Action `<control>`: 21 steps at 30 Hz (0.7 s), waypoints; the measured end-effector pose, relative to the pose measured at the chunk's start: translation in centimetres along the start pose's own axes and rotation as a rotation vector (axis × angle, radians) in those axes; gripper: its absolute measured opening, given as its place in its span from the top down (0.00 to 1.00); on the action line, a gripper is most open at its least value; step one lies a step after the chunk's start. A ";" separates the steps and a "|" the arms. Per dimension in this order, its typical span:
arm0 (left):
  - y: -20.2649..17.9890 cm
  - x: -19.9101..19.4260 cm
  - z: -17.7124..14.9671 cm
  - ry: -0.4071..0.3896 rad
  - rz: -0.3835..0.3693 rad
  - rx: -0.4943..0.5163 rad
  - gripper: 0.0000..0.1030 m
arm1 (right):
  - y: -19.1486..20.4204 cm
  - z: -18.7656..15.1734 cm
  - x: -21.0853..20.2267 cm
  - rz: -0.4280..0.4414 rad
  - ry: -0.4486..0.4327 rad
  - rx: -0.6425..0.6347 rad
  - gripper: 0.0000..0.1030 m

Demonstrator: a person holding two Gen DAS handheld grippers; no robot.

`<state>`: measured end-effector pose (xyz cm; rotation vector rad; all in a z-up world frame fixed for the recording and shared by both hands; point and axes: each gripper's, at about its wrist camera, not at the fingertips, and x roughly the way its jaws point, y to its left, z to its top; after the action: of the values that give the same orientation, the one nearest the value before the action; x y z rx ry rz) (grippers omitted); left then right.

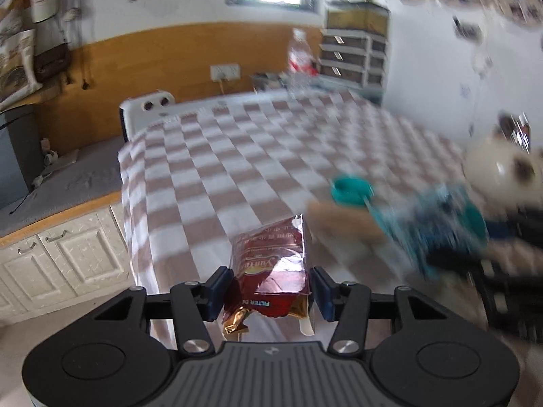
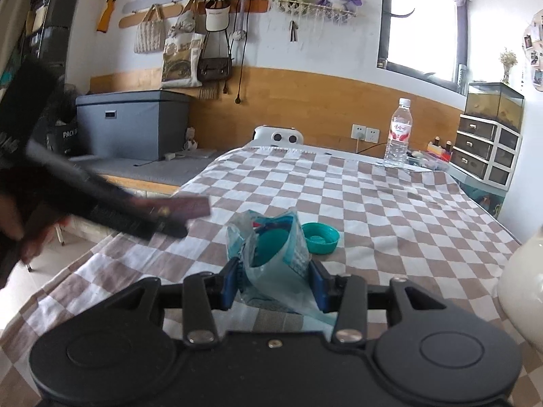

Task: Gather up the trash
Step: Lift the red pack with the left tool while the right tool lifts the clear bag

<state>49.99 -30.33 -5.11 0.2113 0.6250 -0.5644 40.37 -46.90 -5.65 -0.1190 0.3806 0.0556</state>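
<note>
While your left gripper [image 1: 269, 290] clamps the red snack wrapper [image 1: 271, 268] and your right gripper [image 2: 275, 283] pinches the crumpled blue plastic wrapper [image 2: 271, 254] above the checkered tablecloth [image 2: 390, 210], either thin film may slip free; the teal cap [image 2: 320, 237] remains uncollected.

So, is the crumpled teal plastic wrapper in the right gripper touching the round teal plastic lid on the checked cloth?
Cannot tell. In the right wrist view the wrapper overlaps the lid's near edge, hiding any gap; the left wrist view is blurred.

Two close wrist views over the checked table [image 1: 258, 156], shared teal lid [image 2: 320, 237].
</note>
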 end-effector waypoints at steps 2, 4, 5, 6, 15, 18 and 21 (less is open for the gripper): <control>-1.0 -0.7 -0.7 0.044 -0.016 0.054 0.43 | -0.1 0.0 -0.3 0.000 -0.005 0.007 0.57; -1.7 -1.3 -1.3 0.082 -0.033 0.088 0.39 | -0.4 0.0 -0.2 -0.003 -0.007 0.016 0.57; -1.9 -1.5 -1.5 0.103 -0.039 0.095 0.26 | -0.5 0.1 -0.2 -0.006 -0.006 0.021 0.57; -2.1 -1.7 -1.6 0.115 -0.041 0.091 0.19 | -0.6 0.1 -0.3 -0.010 -0.006 0.027 0.57; -2.4 0.1 -0.4 0.180 0.012 0.034 0.18 | -1.5 0.1 -0.5 -0.014 -0.011 0.076 0.57; -2.2 0.9 -0.6 0.201 0.013 0.017 0.42 | -1.9 0.2 -0.7 -0.013 -0.014 0.095 0.57; -2.3 0.2 -0.8 0.166 0.031 0.019 0.48 | -2.2 0.2 -0.8 -0.016 -0.014 0.122 0.57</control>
<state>48.48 -32.06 -5.91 0.2871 0.7764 -0.5263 39.90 -49.13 -4.93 -0.0017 0.3676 0.0171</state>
